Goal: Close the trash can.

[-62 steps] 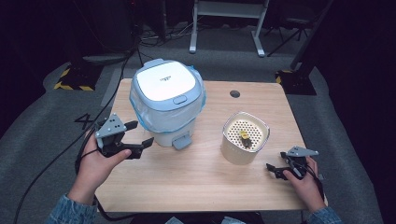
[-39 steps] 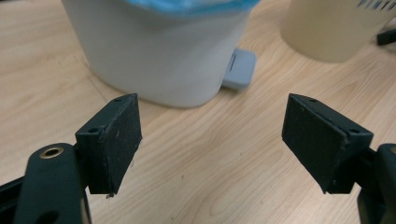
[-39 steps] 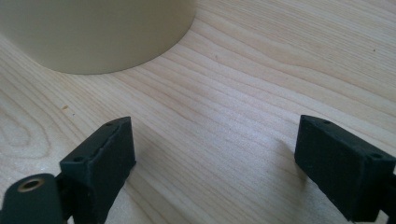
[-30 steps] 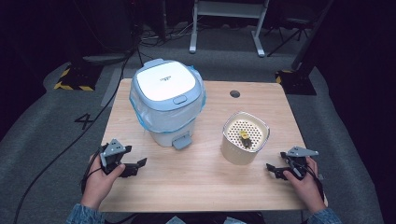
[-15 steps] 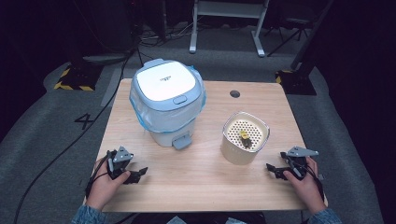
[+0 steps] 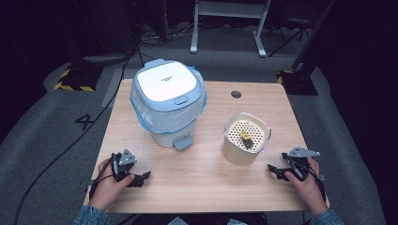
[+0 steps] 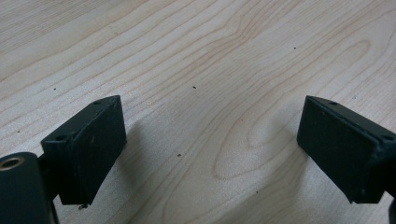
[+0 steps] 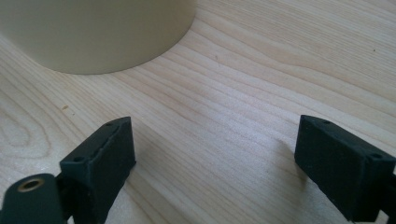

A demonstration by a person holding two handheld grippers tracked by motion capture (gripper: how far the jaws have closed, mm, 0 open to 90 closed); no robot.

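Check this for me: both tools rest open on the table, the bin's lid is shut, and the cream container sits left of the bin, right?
Not quite: in the high view the cream container sits right of the bin, near the right tool. The rest holds.

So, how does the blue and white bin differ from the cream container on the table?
The blue and white bin is the larger of the two, while the cream container is smaller and lower. The bin is closed by a white lid with a pedal at its foot; the container has a perforated top with a small dark and yellow thing lying on it. The bin stands nearer the left gripper, the container nearer the right gripper. Both stand upright on the wooden table.
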